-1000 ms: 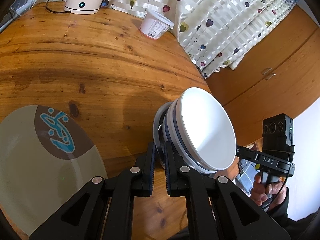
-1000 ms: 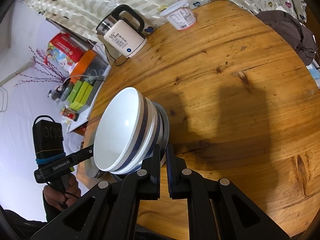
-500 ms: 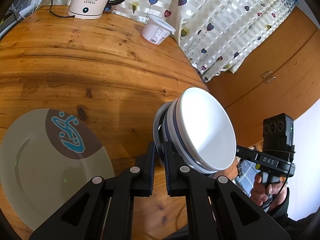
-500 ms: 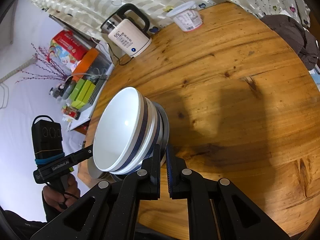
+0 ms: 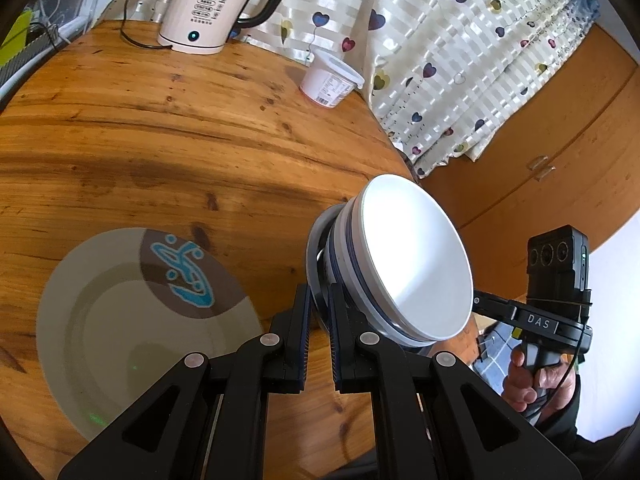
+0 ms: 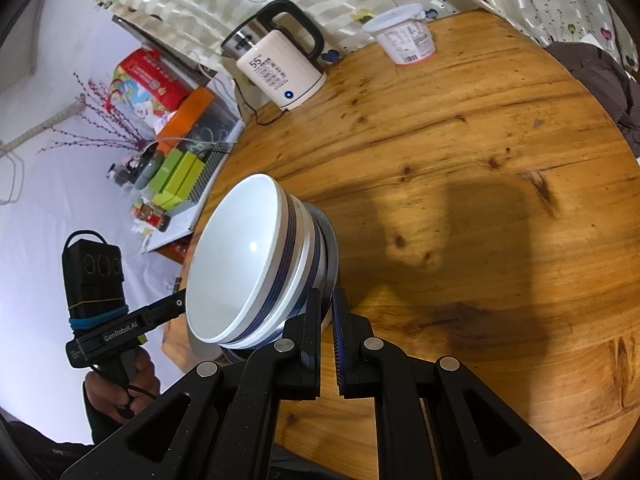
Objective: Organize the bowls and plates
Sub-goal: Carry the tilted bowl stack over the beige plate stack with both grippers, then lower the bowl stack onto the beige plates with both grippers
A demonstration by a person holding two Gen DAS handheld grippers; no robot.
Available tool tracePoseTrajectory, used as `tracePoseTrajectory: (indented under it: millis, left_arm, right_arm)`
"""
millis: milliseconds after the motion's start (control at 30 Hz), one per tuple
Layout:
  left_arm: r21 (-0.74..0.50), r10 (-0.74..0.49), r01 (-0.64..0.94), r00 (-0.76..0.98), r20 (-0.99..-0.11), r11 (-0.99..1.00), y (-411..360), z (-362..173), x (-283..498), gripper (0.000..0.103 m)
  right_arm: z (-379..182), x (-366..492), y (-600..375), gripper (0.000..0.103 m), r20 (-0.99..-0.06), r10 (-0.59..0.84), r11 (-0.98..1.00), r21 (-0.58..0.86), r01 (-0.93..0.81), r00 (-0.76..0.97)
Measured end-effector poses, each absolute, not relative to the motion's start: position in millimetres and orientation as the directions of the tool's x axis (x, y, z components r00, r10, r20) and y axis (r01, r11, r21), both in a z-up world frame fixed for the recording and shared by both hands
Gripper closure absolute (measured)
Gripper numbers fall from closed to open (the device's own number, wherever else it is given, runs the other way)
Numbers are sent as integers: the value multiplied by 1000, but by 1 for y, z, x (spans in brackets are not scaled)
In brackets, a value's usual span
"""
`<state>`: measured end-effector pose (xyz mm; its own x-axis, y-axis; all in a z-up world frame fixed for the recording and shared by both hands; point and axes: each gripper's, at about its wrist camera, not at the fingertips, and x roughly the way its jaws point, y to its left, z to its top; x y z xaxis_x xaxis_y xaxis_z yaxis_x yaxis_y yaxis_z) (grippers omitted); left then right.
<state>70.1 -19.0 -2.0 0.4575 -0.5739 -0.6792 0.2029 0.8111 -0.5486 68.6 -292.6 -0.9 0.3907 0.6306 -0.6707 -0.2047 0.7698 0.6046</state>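
My left gripper (image 5: pixel 318 300) and right gripper (image 6: pixel 327 304) each pinch the rim of the plate (image 5: pixel 314 248) under the nested bowls (image 5: pixel 414 256), the stack held tilted above the table (image 5: pixel 160 152). At 9 o'clock from my left lies another plate (image 5: pixel 132 328). Farther off, at 12, stand a tub (image 5: pixel 330 84) and kettle (image 5: pixel 210 4).

Bright daylight, fisheye-warped edges, soft shadow across table (image 6: pixel 500 208).

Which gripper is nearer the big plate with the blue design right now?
Left. The left gripper, clamped on the stacked bowls, sits just beside the plate on the table. The right gripper grips the stack's far side; its view shows no plate.
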Motion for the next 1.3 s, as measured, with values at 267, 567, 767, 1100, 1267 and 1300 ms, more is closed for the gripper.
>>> tracePoseTrajectory:
  millis: [267, 567, 767, 1100, 1267, 1300]
  left_arm:
    - [-542, -553, 178, 481, -680, 821, -4, 2, 66, 96]
    - [-535, -529, 150, 510, -679, 832, 14, 6, 61, 96]
    - [-533, -513, 127, 523, -680, 836, 27, 5, 58, 96]
    - [-535, -488, 85, 547, -680, 841, 49, 2, 50, 96]
    - [-534, -474, 65, 559, -680, 843, 61, 1, 46, 96]
    - [-534, -472, 61, 561, -681, 843, 63, 0, 45, 96]
  right_arm:
    - [5, 73, -276, 96, -669, 641, 764, 601, -234, 377]
    - [9, 77, -256, 96, -665, 657, 753, 602, -265, 357]
    - [8, 79, -242, 96, -667, 665, 747, 603, -280, 337]
    - [6, 85, -218, 96, -674, 673, 739, 600, -306, 303]
    - [4, 88, -204, 96, -679, 678, 734, 600, -319, 283]
    - [3, 89, -201, 96, -680, 679, 732, 600, -322, 277]
